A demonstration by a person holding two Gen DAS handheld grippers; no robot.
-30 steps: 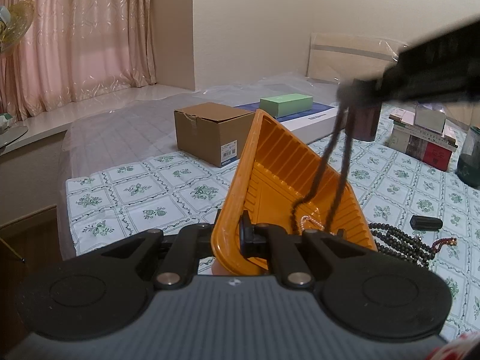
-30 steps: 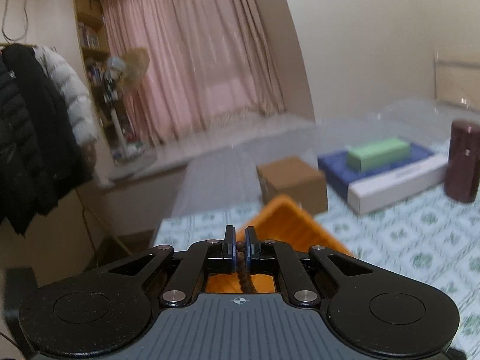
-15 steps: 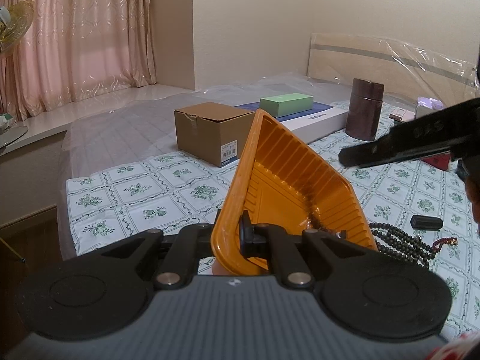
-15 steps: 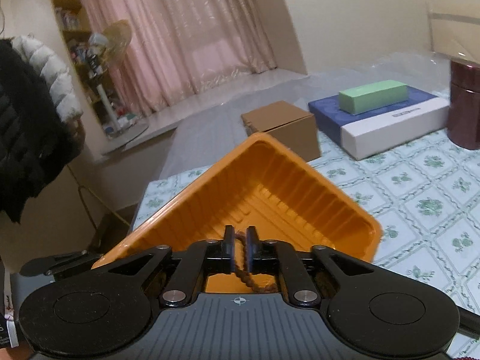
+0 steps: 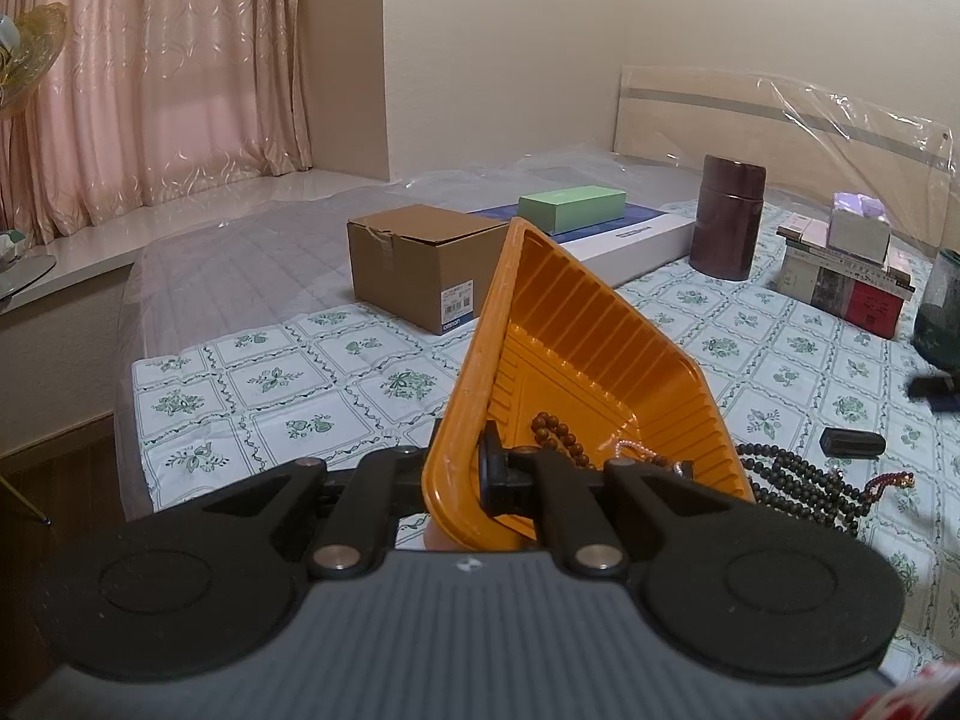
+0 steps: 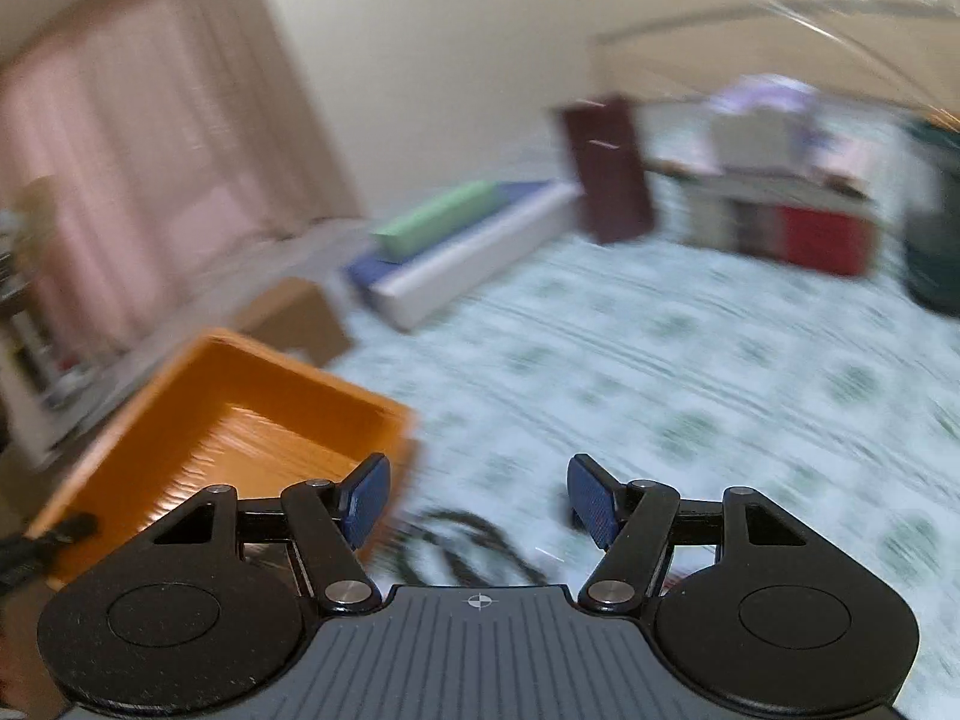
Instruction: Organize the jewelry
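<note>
My left gripper (image 5: 480, 474) is shut on the near rim of an orange plastic tray (image 5: 576, 360), which it holds tilted up. A brown bead bracelet (image 5: 558, 438) and a thin pinkish chain (image 5: 630, 450) lie in the tray's bottom. A long dark bead necklace (image 5: 798, 480) with a red tassel lies on the cloth just right of the tray. In the blurred right wrist view my right gripper (image 6: 477, 501) is opening, with nothing between its blue pads (image 6: 366, 498). It hangs right of the orange tray (image 6: 228, 420), above the dark necklace (image 6: 462, 546).
A cardboard box (image 5: 420, 264), a white-and-blue flat box (image 5: 630, 240) with a green box (image 5: 570, 207) on it, a dark brown canister (image 5: 729, 216), stacked boxes (image 5: 840, 276) and a small black case (image 5: 852, 441) sit on the flowered cloth (image 5: 288, 384).
My right gripper carried the brown bracelet down into the tray, let it go, opened and swung right out of the tray. The left gripper and tray stayed still.
</note>
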